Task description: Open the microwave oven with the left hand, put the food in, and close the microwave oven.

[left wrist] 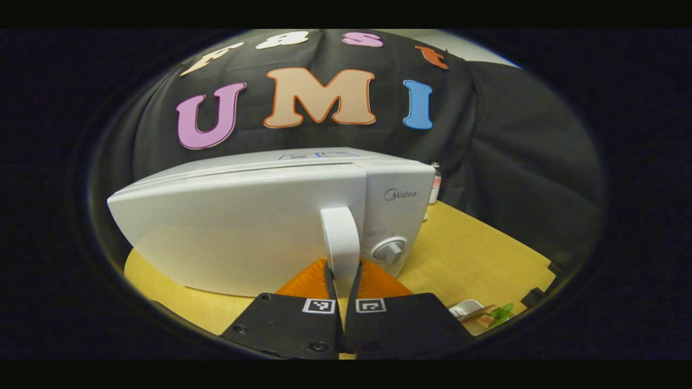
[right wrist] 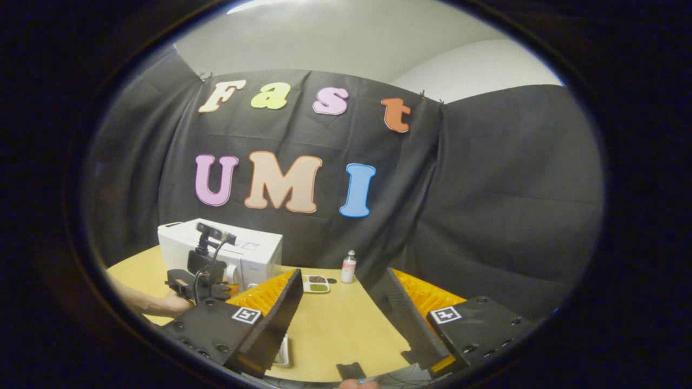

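A: Start at the left tongs (left wrist: 341,281). How are they set?

B: Drawn narrow, both fingers pressed on the lower end of the white door handle (left wrist: 340,237) of the microwave oven (left wrist: 243,227). The handle stands upright between them, at the seam where the door meets the control panel with its knob (left wrist: 390,251).

A: And the door itself?

B: I'd judge it has barely begun to swing, if at all; from this angle I cannot tell for sure. The oven sits on the yellow tabletop (left wrist: 476,254).

A: So how should the pull go?

B: Keep the squeeze firm, I think, and draw along the arc of the hinge, not straight back, so the handle doesn't slip out and the oven doesn't slide on the tabletop.

A: The right tongs (right wrist: 346,308)?

B: Spread wide, holding nothing, hovering above the tabletop and well apart from the oven. Farther off, the left tongs and the hand (right wrist: 167,308) that holds them are at the oven's front.

A: Where's the food?

B: A small food tray (right wrist: 316,283) lies on the tabletop just beside the oven, near a little bottle (right wrist: 348,267).
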Motion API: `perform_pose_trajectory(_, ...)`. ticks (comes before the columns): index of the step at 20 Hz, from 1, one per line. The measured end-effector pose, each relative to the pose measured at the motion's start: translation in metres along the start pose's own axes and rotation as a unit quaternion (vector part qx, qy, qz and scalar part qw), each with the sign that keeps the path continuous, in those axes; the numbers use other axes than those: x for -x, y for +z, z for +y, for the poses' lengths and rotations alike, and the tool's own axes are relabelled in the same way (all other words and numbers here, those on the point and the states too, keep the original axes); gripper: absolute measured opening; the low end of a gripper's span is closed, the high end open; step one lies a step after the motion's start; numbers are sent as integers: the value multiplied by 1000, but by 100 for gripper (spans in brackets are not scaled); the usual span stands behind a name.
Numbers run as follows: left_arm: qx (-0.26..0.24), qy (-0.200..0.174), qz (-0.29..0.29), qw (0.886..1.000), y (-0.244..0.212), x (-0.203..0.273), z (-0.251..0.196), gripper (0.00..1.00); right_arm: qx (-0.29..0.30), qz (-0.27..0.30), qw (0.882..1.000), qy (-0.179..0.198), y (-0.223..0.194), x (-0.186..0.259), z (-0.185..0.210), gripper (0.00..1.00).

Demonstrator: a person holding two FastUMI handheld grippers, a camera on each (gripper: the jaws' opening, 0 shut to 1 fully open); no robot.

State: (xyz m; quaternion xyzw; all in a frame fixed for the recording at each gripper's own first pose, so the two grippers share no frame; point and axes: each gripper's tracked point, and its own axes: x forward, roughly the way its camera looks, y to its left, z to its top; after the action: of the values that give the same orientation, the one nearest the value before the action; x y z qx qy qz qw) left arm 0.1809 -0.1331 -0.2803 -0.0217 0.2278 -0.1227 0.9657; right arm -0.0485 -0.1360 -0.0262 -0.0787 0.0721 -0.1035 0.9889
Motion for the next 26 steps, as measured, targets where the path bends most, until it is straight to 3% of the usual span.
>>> perform_pose_trajectory(2,-21,-14,-28,999,2,25,-3,0,-3,-4,1000,-2,0,-4,0,97)
perform_pose_trajectory(8,-14,-73,2,997,-36,94,1,0,-20,-5,999,28,-5,-20,24,97)
perform_pose_trajectory(11,-22,-76,12,997,-52,134,15,0,-28,-10,999,44,-6,-27,43,97)
perform_pose_trajectory(15,-13,-36,28,999,-77,189,51,0,-14,-16,998,64,-11,-33,77,97)
perform_pose_trajectory(17,-14,-11,34,999,-87,212,73,0,-25,-15,995,99,-13,-29,106,98)
perform_pose_trajectory(20,-16,26,42,999,-98,242,108,0,-26,-6,992,122,-22,-30,132,97)
perform_pose_trajectory(25,31,128,33,991,-109,274,172,0,3,-1,992,123,-34,-27,152,97)
perform_pose_trajectory(26,42,133,36,989,-111,276,176,3,-4,4,992,124,-38,-26,155,97)
